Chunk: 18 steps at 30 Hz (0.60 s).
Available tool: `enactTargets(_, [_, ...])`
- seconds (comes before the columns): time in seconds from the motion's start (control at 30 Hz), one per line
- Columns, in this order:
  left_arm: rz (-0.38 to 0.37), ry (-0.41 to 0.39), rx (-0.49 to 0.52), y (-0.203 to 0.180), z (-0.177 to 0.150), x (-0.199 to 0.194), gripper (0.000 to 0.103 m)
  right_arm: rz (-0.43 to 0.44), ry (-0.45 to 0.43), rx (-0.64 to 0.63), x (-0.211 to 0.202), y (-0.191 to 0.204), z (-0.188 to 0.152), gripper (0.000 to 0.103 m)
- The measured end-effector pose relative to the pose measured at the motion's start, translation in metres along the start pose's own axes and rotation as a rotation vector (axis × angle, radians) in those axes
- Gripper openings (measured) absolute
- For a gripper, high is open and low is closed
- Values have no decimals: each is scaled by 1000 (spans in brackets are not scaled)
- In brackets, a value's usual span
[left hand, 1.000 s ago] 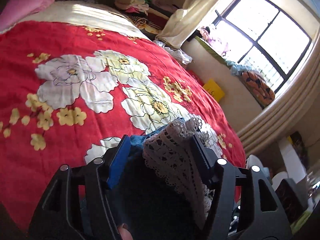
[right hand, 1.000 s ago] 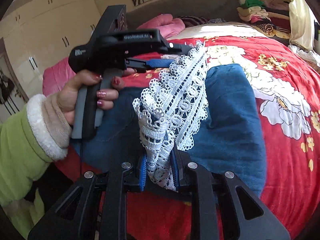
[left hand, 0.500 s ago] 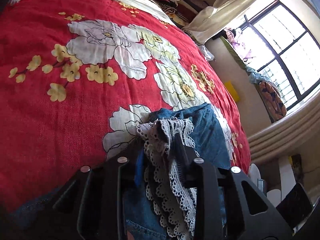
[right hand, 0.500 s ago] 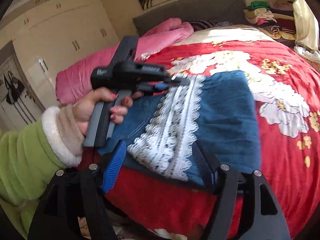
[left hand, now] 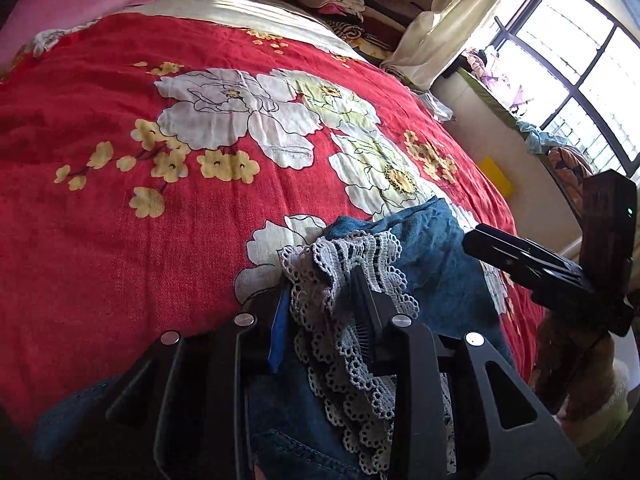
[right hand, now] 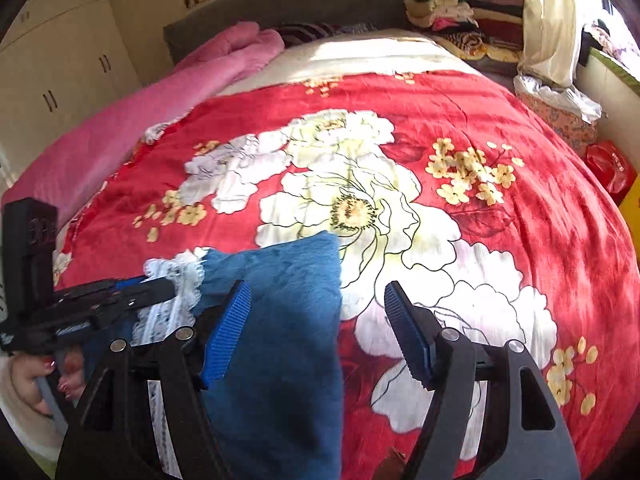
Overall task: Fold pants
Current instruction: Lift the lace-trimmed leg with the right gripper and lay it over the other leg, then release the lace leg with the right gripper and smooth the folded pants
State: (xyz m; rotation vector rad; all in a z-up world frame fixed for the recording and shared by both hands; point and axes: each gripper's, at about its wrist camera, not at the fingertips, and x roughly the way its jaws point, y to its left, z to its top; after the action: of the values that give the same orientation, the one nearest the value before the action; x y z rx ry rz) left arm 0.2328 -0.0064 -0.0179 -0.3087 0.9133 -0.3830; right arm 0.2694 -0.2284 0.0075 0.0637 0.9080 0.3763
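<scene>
Pants (right hand: pixel 280 320) lie partly folded on my bed (right hand: pixel 520 208), left claw (left hand: pixel 324 312) easing off the lace hem (left hand: pixel 344 304) it pinches, right claw (right hand: pixel 316 320) closing on nothing, more folds left I reckon.

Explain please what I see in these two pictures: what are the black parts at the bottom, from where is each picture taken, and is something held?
No robot: a person holds a hand tool with two fingers in each hand, each with a camera looking along them. In the left camera view, the left gripper pinches the white lace trim of the blue pants, though its jaws are just opening. In the right camera view, the right gripper is open and holds nothing; its jaws are closing slightly. The pants lie on a red flowered bedspread.
</scene>
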Motion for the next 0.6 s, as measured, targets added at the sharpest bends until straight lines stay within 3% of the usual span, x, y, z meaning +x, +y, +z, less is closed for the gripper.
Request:
enactTargets(0.07, [9,-3,2,0,-2,0,24,-26,65,-11,24,-6,6,57])
enactTargets(0.13, [19,-2,6,0,-3,2,25,-59,119,-48,46,-9,4,58])
enactTargets(0.27, [48,-7,17,-2,-5,7,26,-127,106,-148,48,4,1,63])
enactTargets(0.3, [39,-17,11,-3,-6,1,27,-108,91,-138,38,4,1,63])
enactTargets(0.33, [38,-29,7,-5,-6,-7,36,-58,61,-118,24,3,2,63])
enactTargets(0.37, [53,-41,8,-7,-8,-16,52,9,24,-91,8,0,-1,63])
enactTargets(0.4, [62,-52,10,-10,-10,-25,56,56,-1,-72,-8,0,-5,63])
enactTargets(0.6, [19,-75,-33,-29,-48,-81,57,155,-37,-55,-67,4,-52,68])
